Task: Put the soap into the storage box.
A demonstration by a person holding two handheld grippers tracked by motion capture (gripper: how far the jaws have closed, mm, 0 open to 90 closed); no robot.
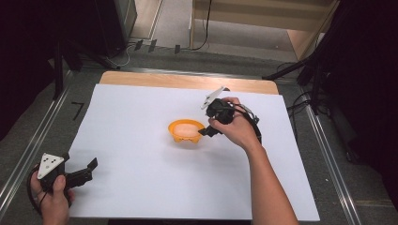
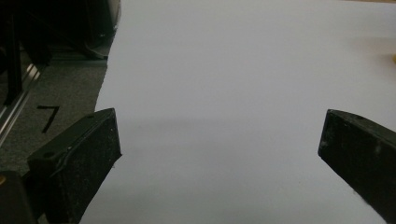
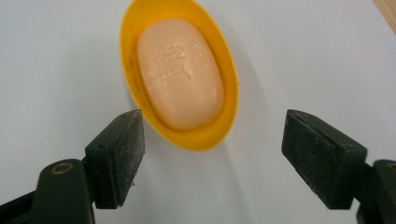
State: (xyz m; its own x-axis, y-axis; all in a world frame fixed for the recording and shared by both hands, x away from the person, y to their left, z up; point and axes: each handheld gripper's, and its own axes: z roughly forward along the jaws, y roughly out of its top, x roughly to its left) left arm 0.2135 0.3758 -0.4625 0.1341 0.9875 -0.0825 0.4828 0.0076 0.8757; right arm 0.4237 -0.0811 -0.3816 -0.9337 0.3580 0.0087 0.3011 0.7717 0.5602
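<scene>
The person's right forearm reaches out over the white paper-covered table (image 1: 141, 187), wrist bent down, aiming the black right gripper (image 3: 212, 154) at the dish below. Its jaws stand spread with nothing between them. Just ahead of their tips, nearer one jaw, sits the oval yellow plastic soap dish (image 3: 135, 28), holding a pale peach oval bar of soap (image 3: 180, 74) with a stamped mark on top. The left gripper (image 2: 219, 140), held low at the near table edge, is also spread wide over bare paper.
</scene>
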